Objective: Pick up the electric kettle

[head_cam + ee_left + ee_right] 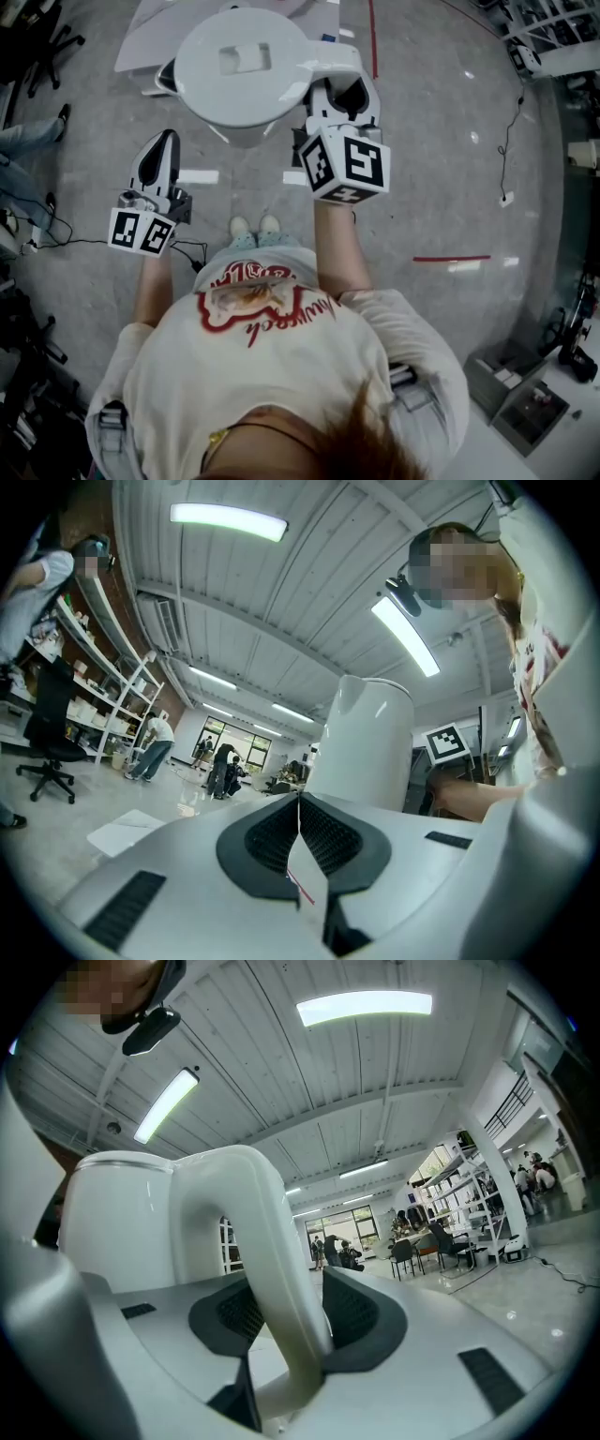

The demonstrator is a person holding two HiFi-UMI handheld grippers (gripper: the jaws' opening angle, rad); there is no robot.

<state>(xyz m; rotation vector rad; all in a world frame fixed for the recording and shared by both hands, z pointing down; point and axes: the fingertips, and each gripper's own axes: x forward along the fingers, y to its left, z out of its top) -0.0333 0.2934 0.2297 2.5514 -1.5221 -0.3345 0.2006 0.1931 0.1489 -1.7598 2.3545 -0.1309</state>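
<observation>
The right gripper (342, 94) clamps the upright handle (281, 1269) of the electric kettle (242, 66), upper centre of frame. The left gripper (161, 145) (jaws together, empty) hangs lower left.

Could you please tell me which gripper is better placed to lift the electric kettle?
Right. The right gripper is clamped on the handle of the electric kettle. The left gripper is apart from the kettle, its jaws together with nothing between them.
</observation>
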